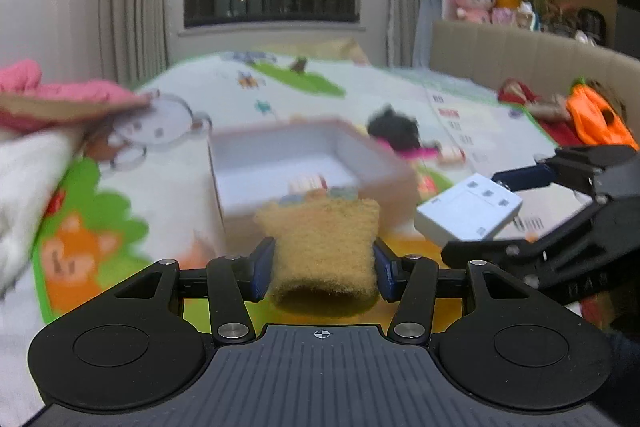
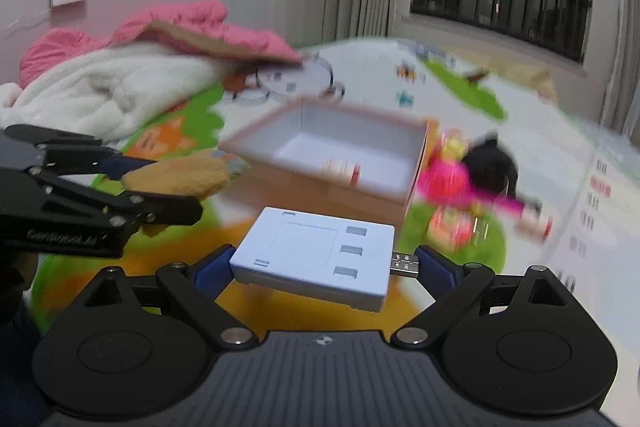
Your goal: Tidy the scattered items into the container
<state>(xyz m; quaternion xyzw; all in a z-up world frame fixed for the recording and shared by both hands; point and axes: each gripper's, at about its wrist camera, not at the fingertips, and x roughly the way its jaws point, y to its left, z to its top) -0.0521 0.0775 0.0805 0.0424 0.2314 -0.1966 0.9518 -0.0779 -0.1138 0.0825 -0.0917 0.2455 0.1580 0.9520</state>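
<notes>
Container: the open cardboard box with a white inside sat on the colourful cartoon play mat, ahead of both grippers.
Already in: one small red-and-white item lay on the box floor; too blurred to name.
In transit, left: the left gripper was clamped on a tan fuzzy knitted sleeve-like piece, held above the mat just short of the box's near wall.
In transit, right: the right gripper was closed across a flat white plastic device with a USB plug, one pad on its left edge, the other against the plug, also short of the box.
Still out: a black-and-pink toy lay on the mat beside the box.
Progress: judged early to midway; both held items awaited dropping in, and the toy remained.
</notes>
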